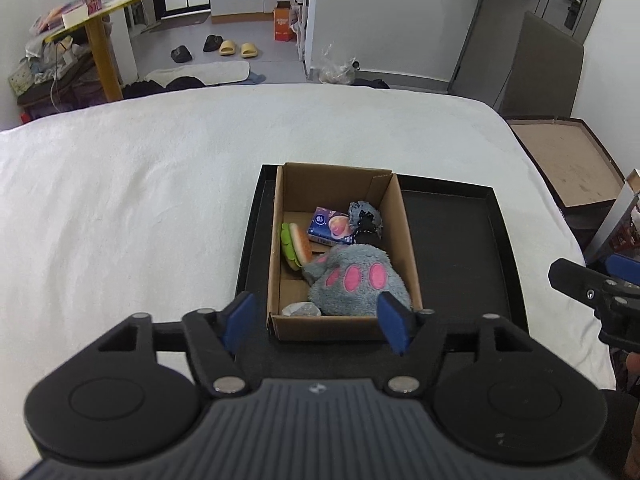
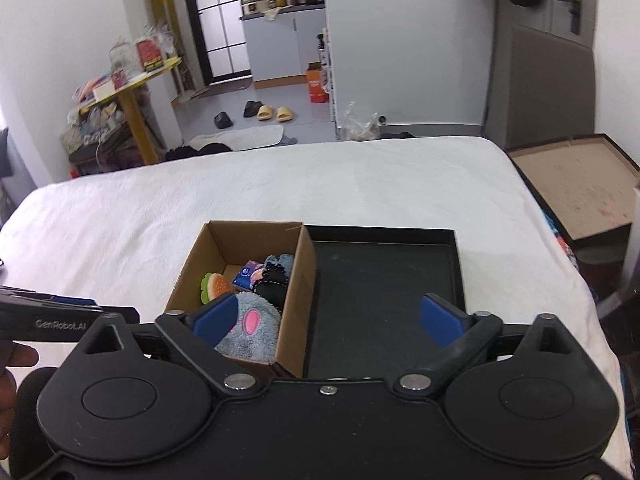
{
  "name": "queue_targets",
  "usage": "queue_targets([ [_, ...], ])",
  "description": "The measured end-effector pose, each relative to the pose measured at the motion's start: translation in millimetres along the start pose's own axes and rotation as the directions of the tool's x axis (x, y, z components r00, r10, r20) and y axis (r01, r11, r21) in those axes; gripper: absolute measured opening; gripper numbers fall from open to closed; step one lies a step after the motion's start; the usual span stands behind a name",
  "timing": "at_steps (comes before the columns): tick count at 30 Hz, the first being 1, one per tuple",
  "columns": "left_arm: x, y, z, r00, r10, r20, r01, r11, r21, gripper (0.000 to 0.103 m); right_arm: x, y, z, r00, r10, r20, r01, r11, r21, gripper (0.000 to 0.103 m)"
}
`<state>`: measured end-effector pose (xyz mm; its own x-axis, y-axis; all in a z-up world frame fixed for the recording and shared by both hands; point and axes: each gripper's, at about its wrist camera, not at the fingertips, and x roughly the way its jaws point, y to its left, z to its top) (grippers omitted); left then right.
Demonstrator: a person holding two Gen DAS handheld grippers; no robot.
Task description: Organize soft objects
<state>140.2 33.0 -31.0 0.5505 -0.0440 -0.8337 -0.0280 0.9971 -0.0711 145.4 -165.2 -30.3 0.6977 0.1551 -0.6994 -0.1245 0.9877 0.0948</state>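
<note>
A fluffy grey plush paw with pink pads (image 1: pixel 356 284) filled the brown cardboard box (image 1: pixel 404 220); left gripper (image 1: pixel 316 322) and right gripper (image 2: pixel 328 320) hovered spread wide, grasping nothing.

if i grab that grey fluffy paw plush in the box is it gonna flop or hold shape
The grey paw plush looks fuzzy and stuffed, so it would probably squash under the pads and sag at its ends. Its fleece should grip rather than slip. It fills the near end of the cardboard box, so lifting it may drag on the wall.
</note>
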Motion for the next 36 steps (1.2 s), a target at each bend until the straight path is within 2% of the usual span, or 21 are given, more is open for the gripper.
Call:
queue_targets([
  [17,-80,-30,-15,0.996,0.006,0.091,-0.011,0.999,0.047,0.091,-59,-17,-8,1.000,-0.002,0.019,0.001,0.998,0.064,0.103],
  [29,-122,-31,-31,0.989,-0.014,0.146,0.004,0.998,0.066,0.094,-94,-11,-17,0.998,-0.003,0.067,-0.003,0.996,0.088,0.103],
  [36,-137,-34,-48,0.987,-0.021,0.157,0.007,0.996,0.091,0.094,-111,-12,-29,0.995,-0.031,0.095,0.020,0.993,0.114,0.103],
])
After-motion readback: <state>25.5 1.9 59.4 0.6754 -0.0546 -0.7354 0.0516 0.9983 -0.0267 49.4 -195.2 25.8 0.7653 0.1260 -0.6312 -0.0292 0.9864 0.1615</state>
